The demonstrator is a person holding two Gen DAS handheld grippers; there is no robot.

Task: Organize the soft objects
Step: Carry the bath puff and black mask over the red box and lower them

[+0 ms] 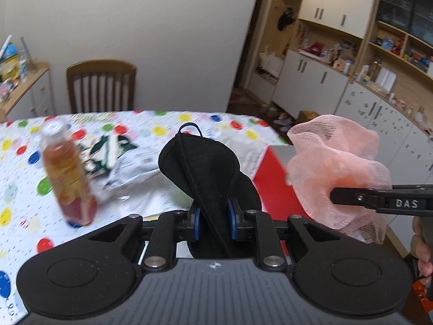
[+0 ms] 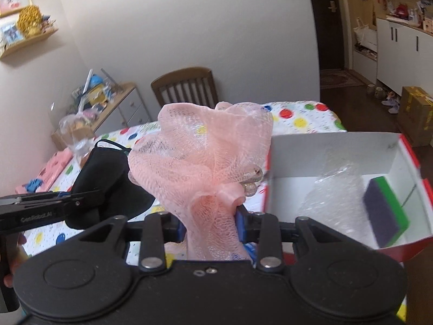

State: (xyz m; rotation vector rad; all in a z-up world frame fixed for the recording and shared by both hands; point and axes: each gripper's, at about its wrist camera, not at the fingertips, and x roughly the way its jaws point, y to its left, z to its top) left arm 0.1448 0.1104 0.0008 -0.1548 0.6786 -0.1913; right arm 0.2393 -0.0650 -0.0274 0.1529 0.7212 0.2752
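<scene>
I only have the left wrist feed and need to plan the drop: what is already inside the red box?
Observer: A purple-and-green sponge leans against the red box's right wall.
Operator: Anything else in there?
Observer: Clear bubble wrap lies on the floor of the box.
Operator: How is the right tool holding the pink mesh pouf?
Observer: The right tool clamps the pink mesh pouf just below its tied knot, left of the box.
</scene>
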